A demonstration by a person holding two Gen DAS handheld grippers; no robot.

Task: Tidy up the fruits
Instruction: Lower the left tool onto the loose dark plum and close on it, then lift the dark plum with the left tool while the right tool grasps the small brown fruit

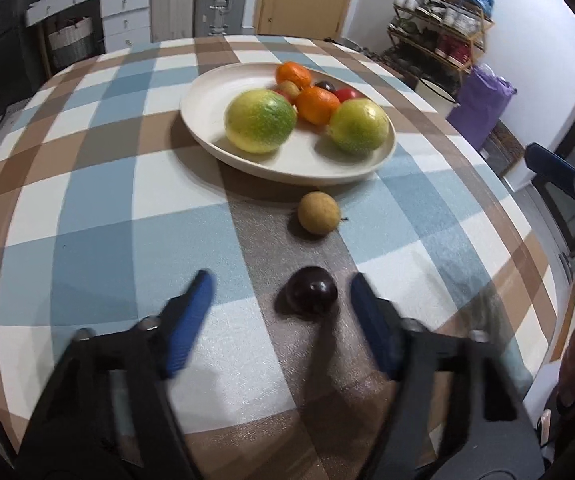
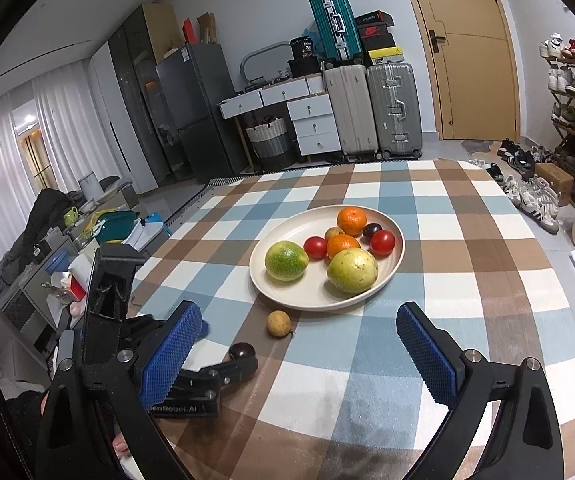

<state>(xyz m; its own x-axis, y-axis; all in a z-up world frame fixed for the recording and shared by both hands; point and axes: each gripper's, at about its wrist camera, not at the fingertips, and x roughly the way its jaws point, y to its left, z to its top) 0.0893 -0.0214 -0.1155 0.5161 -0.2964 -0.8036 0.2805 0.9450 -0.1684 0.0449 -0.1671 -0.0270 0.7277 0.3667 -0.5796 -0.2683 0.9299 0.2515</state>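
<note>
Checkered tablecloth (image 2: 467, 280) table: left gripper (image 1: 279, 292) hangs half-open around the dark plum (image 1: 312, 289) by the near edge, pads not touching, presumably to add it to the plate (image 2: 271, 280), and right gripper (image 2: 299, 330) idles wide, empty.

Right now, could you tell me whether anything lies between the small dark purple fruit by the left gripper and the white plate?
Yes: a small tan round fruit sits on the cloth between the dark purple fruit and the white plate.
</note>
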